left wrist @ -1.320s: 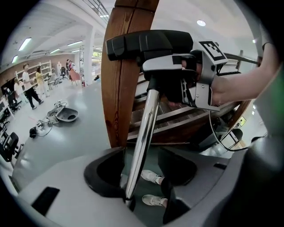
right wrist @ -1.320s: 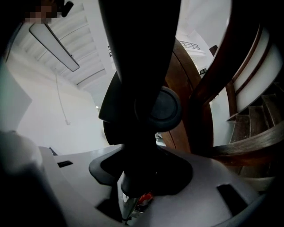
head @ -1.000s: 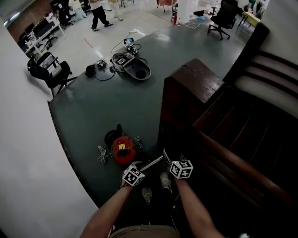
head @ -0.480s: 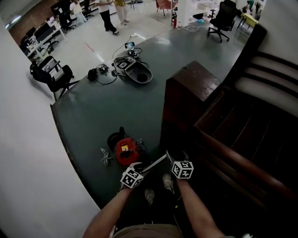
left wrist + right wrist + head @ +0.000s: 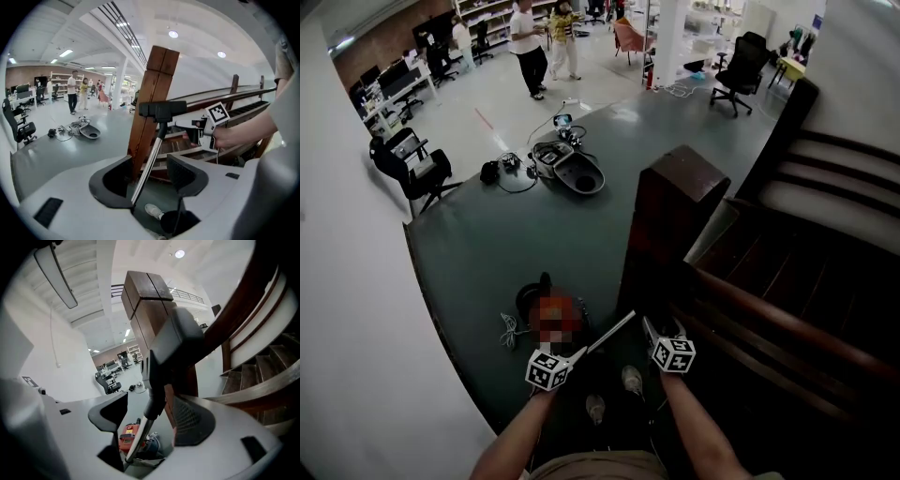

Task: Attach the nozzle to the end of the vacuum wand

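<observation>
The grey hall floor [image 5: 487, 239] is spreading below a wooden stair post [image 5: 670, 206]. The left hand-held gripper [image 5: 150, 163] is holding up the vacuum wand [image 5: 153, 149], which is rising from between its wide-set jaws with the nozzle [image 5: 162, 110] fitted on top. The right hand-held gripper [image 5: 150, 401] has just been opening, and its jaws are now standing clear of the nozzle between them. The label on the red vacuum [image 5: 127, 437] is showing too small to read.

I count two grippers, the left gripper [image 5: 149, 179] and the right gripper [image 5: 149, 422], and two marker cubes, the left cube [image 5: 548, 369] and the right cube [image 5: 673, 354]. One chrome wand [image 5: 610, 331], one black nozzle [image 5: 162, 110], one red vacuum body [image 5: 127, 436]. One wooden newel post [image 5: 670, 216]. Two shoes, the nearer shoe [image 5: 594, 408] and the farther shoe [image 5: 632, 379]. Two people stand far off, the white-shirted person [image 5: 528, 42] and the yellow-shirted person [image 5: 562, 28]. Two black office chairs, the near chair [image 5: 411, 159] and the far chair [image 5: 739, 61], and one pink chair [image 5: 628, 37]
</observation>
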Tool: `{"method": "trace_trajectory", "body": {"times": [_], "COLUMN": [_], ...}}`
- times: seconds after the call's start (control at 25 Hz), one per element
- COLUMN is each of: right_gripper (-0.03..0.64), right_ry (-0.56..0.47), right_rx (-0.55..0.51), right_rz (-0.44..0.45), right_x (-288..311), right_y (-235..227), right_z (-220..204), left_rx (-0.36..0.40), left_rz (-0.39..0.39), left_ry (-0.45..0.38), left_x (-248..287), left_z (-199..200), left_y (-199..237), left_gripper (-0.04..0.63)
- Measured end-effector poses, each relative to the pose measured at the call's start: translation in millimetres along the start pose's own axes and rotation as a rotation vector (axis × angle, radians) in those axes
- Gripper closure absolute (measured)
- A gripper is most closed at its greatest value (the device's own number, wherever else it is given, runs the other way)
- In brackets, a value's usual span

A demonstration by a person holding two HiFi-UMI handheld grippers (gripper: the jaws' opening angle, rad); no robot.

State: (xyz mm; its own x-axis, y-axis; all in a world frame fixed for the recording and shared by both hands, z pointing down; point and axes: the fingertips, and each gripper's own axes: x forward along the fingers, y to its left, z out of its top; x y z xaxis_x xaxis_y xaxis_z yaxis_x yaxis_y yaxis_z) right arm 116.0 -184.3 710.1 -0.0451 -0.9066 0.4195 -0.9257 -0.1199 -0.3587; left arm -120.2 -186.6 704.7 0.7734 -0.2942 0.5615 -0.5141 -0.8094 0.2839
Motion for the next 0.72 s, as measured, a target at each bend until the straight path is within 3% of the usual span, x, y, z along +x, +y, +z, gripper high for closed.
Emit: {"method": "trace_trajectory", "body": {"times": [0.12, 0.24, 0.72], "right_gripper": [0.334, 0.334, 0.334], "right_ry": [-0.046, -0.114, -0.277], "right_rx": [-0.001, -0.016, -0.144], "right_rz": [0.025, 0.079, 0.262], "right_x": [-42.3, -89.6, -254.2], "right_y": [19.6, 46.2, 94.2], "right_z": [25.2, 61.2, 166.4], "left_rx": [-0.063, -0.073, -0.128], "left_rz": [0.023, 0.042, 0.226], "left_ry": [-0.124, -0.220, -0.494], "left_x": [-35.9, -73.8, -218.0], "left_z": [19.3, 37.9, 81.0], "left_y": [-5.6, -12.2, -71.4], "left_gripper": [0.368, 0.368, 0.368]}}
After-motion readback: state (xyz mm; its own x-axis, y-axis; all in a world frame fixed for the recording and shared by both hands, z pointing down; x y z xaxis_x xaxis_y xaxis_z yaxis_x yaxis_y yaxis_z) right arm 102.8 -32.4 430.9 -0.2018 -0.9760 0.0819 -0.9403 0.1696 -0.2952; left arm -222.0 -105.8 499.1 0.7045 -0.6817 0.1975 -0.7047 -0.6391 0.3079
